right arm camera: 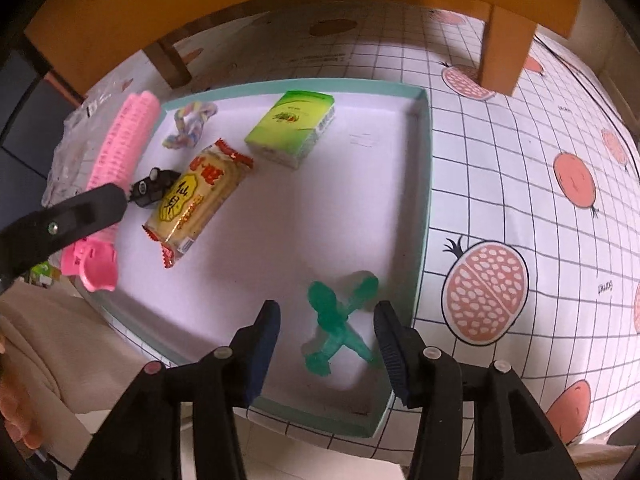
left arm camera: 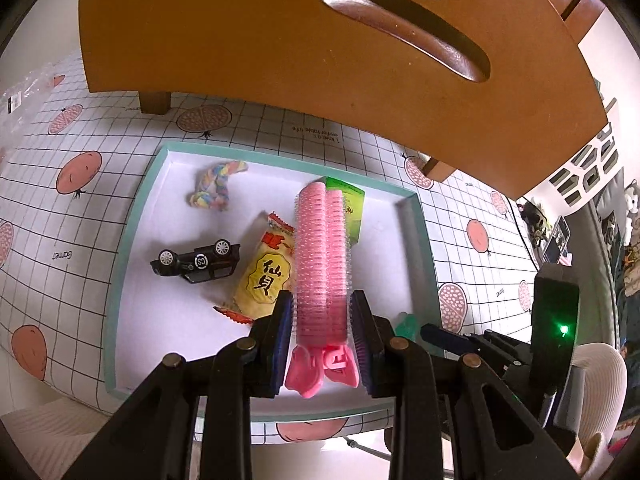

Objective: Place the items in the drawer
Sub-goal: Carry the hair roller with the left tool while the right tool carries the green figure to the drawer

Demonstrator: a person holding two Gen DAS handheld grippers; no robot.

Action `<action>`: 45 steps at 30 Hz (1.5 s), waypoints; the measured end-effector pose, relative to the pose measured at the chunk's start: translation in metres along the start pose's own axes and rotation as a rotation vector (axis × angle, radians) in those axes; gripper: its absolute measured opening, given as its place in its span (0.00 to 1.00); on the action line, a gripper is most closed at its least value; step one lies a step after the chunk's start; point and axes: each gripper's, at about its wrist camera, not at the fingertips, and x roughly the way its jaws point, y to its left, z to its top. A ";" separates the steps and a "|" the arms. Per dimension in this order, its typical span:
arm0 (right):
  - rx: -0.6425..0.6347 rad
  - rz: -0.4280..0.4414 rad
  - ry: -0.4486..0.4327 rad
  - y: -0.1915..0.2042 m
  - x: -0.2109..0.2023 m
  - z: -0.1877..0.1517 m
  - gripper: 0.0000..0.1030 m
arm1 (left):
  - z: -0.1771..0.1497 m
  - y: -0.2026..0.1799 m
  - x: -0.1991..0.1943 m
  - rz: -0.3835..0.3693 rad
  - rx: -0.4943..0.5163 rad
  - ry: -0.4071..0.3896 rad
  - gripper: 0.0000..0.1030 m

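- We see a pink hair-roller clip (left arm camera: pixel 322 264) clamped between the pads of the left claw (left arm camera: pixel 322 316), which grips it near its handle end; the bristled rollers stretch away from the claw over the tray.
- In the right wrist view the same clip hangs above the tray's left edge, clear of the floor of the tray as far as we can tell.
- The right claw (right arm camera: pixel 326 336) stands partly open, and its pads touch nothing; a green translucent toy plane (right arm camera: pixel 340 320) lies on the tray floor between its fingers, near the tray's close right corner.
- The shallow teal-rimmed tray (right arm camera: pixel 426 184) with a white floor sits on the bench (right arm camera: pixel 520 152), which wears a grid cloth printed with pomegranates.
- Beyond the left claw and to its left lie a yellow rice-cracker packet (left arm camera: pixel 266 268), then a black toy car (left arm camera: pixel 196 262) tipped on its side, and further off a pastel rope knot toy (left arm camera: pixel 216 188).
- A green tissue pack (right arm camera: pixel 290 134) rests far ahead of the right claw, mostly hidden behind the clip in the left view.
- An orange wooden drawer unit (left arm camera: pixel 280 40) with a recessed handle (left arm camera: pixel 404 28) looms past the tray, standing on short legs.
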 end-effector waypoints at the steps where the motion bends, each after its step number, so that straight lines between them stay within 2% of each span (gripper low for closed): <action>1: -0.009 -0.004 0.001 0.001 0.001 0.000 0.51 | 0.000 0.000 0.001 0.000 0.000 0.001 0.29; 5: -0.033 -0.023 0.012 0.007 0.010 0.000 0.47 | -0.001 -0.001 0.002 0.002 0.001 0.005 0.29; 7: -0.043 -0.044 0.017 0.006 0.013 0.000 0.39 | -0.001 -0.001 0.003 0.003 0.001 0.004 0.29; 14: -0.037 -0.072 0.009 0.000 0.014 0.002 0.21 | -0.001 -0.002 0.005 0.001 -0.001 0.013 0.29; 19: -0.033 -0.054 0.001 -0.003 0.006 0.001 0.20 | 0.000 -0.001 0.006 0.001 -0.008 0.014 0.29; 29: 0.015 0.006 -0.083 -0.003 -0.029 0.000 0.20 | -0.002 0.000 0.000 0.013 -0.013 -0.010 0.29; 33: 0.019 0.049 -0.184 0.002 -0.069 0.006 0.20 | 0.000 -0.004 -0.020 -0.001 0.000 -0.079 0.29; 39: -0.015 0.127 -0.404 0.017 -0.154 0.021 0.20 | 0.009 -0.019 -0.073 -0.054 0.061 -0.283 0.29; 45: -0.077 0.129 -0.553 0.028 -0.220 0.040 0.20 | 0.020 -0.028 -0.125 -0.096 0.085 -0.437 0.29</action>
